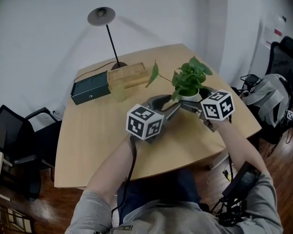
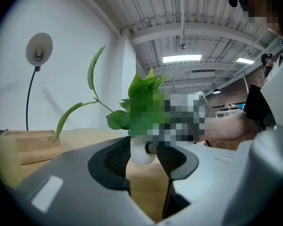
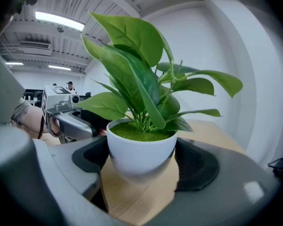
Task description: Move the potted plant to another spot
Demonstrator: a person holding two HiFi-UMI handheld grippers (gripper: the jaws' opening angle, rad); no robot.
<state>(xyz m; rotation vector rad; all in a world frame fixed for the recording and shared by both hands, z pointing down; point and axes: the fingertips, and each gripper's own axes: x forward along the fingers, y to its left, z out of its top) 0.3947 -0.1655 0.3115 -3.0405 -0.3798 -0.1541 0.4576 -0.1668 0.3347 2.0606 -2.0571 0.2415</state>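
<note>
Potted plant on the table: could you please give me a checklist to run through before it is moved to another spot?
1. Right gripper on the potted plant: both pads meet its white sides. Ok.
2. Left gripper grip: the plant stands at its jaw tips, but contact is unclear. Cannot tell.
3. Plant upright: ok.
4. Long trailing leaf clear of the wooden box: it hangs right beside the box. Cannot tell.
5. Bare table for a new spot: ok.
</note>
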